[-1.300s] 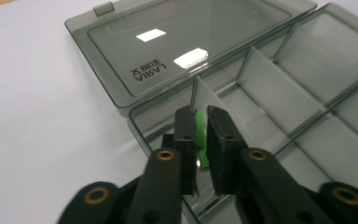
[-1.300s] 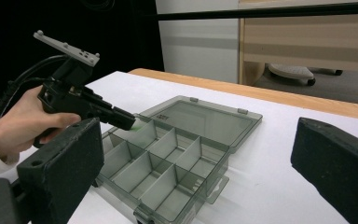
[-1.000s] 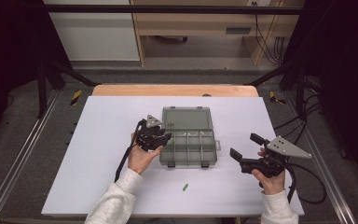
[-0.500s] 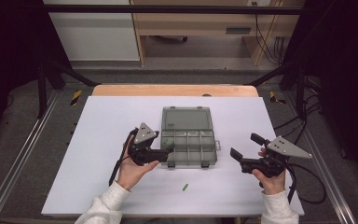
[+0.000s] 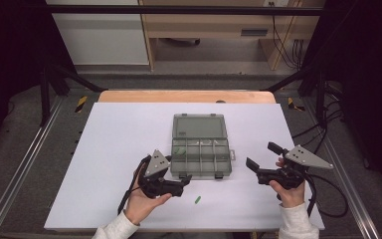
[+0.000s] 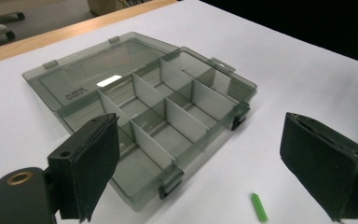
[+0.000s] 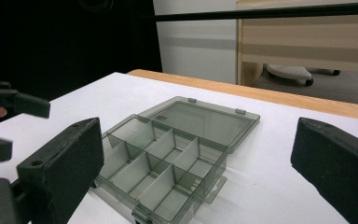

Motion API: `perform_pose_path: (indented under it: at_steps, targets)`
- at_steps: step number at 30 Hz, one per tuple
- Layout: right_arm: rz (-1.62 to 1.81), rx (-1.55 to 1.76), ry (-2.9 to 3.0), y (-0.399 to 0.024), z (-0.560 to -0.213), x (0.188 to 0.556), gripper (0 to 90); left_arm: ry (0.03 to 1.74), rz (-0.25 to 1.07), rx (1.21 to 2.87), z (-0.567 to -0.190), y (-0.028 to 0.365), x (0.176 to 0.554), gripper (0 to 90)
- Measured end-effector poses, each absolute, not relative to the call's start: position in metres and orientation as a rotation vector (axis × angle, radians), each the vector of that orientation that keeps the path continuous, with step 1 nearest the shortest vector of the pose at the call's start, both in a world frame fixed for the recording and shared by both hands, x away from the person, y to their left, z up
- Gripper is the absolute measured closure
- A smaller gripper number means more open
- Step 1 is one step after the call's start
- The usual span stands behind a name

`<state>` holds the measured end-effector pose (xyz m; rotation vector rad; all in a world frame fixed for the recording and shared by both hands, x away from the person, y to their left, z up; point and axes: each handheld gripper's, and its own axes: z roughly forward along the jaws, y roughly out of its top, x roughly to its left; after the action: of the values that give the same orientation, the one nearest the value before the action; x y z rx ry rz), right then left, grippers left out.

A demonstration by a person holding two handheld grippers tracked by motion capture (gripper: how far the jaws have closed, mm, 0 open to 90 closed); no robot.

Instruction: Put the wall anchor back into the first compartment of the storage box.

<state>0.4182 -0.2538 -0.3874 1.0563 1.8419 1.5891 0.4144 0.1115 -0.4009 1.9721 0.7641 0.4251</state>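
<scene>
A grey, see-through box (image 5: 200, 145) lies open at the middle of the white desk (image 5: 109, 149), its lid flat toward twelve o'clock and its tray of small compartments toward six. One green piece (image 5: 180, 150) lies in a compartment at the tray's nine o'clock side. A second green piece (image 5: 197, 200) lies loose on the desk, at six o'clock of the box and just clear of its front edge.

The left tool (image 5: 183, 182) sits at seven o'clock of the box, near its front left corner, pointing toward three o'clock. Its jaws have just been opening and now stand wide with nothing between them; in the left gripper view the loose piece (image 6: 258, 206) lies on the desk between and beyond the jaws.

The right tool (image 5: 262, 156) hovers at four o'clock of the box, well apart from it, pointing toward nine o'clock. Its jaws are wide and empty.
</scene>
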Motion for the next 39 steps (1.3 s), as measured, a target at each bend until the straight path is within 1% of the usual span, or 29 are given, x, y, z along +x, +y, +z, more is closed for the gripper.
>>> perform_pose_path:
  at_steps: [3, 9, 11, 14, 18, 22, 26, 39]
  targets:
    - [1.590, 1.059, 1.841, -0.254, -0.387, 0.418, 2.8, 0.741, 0.413, 1.991, -0.406, 0.106, 0.404, 10.8]
    - [1.592, 1.055, 1.837, -0.254, -0.387, 0.417, 2.8, 0.726, 0.404, 2.016, -0.413, 0.099, 0.396, 12.7]
    - [1.593, 1.053, 1.839, -0.254, -0.386, 0.417, 2.8, 0.737, 0.382, 2.032, -0.419, 0.095, 0.393, 13.6]
    - [1.595, 1.051, 1.842, -0.253, -0.386, 0.417, 2.8, 0.742, 0.384, 2.038, -0.423, 0.093, 0.391, 16.5]
    - [1.596, 1.045, 1.850, -0.253, -0.387, 0.418, 2.8, 0.755, 0.363, 2.065, -0.435, 0.087, 0.390, 18.2]
    - [1.592, 1.049, 1.849, -0.253, -0.387, 0.418, 2.8, 0.775, 0.337, 2.103, -0.445, 0.080, 0.392, 21.8]
    - [1.593, 1.048, 1.850, -0.252, -0.388, 0.418, 2.8, 0.791, 0.320, 2.153, -0.457, 0.073, 0.393, 28.4]
    - [1.581, 1.047, 1.859, -0.249, -0.388, 0.418, 2.8, 0.823, 0.288, 2.229, -0.474, 0.058, 0.396, 53.3]
